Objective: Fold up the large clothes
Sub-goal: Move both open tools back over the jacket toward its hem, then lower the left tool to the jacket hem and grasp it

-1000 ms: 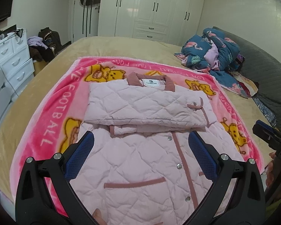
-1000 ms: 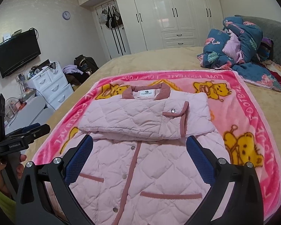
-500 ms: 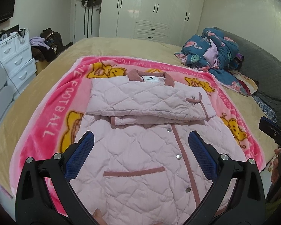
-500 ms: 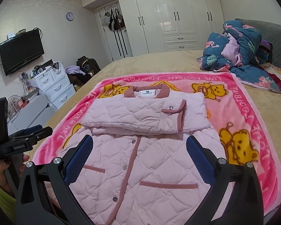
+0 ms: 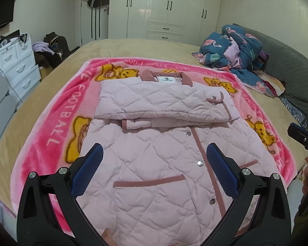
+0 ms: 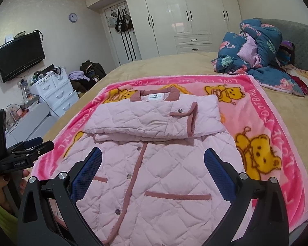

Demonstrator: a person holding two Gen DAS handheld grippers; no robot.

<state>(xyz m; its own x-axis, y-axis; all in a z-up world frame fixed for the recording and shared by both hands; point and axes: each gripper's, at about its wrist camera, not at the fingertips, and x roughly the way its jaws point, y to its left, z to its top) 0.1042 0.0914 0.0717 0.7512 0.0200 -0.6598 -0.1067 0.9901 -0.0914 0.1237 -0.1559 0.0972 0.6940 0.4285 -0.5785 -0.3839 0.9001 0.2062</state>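
A pink quilted jacket (image 5: 154,160) lies front-up on a pink cartoon blanket (image 5: 57,123), collar at the far end. Both sleeves are folded across the chest into a thick band (image 5: 160,102). My left gripper (image 5: 154,155) is open and empty, hovering over the jacket's lower half near the hem. My right gripper (image 6: 153,160) is open and empty too, above the same lower part of the jacket (image 6: 154,174). The right gripper's tip shows at the right edge of the left wrist view (image 5: 301,137); the left one shows at the left of the right wrist view (image 6: 28,149).
The blanket (image 6: 277,143) lies on a tan bed (image 5: 113,47). A heap of blue flowered bedding (image 5: 236,49) sits at the far right by a grey headboard (image 5: 287,61). White drawers (image 5: 16,61) stand left of the bed, wardrobes (image 6: 184,20) at the back.
Both grippers have drawn back and risen a little from the jacket, staying open. The jacket has not moved.
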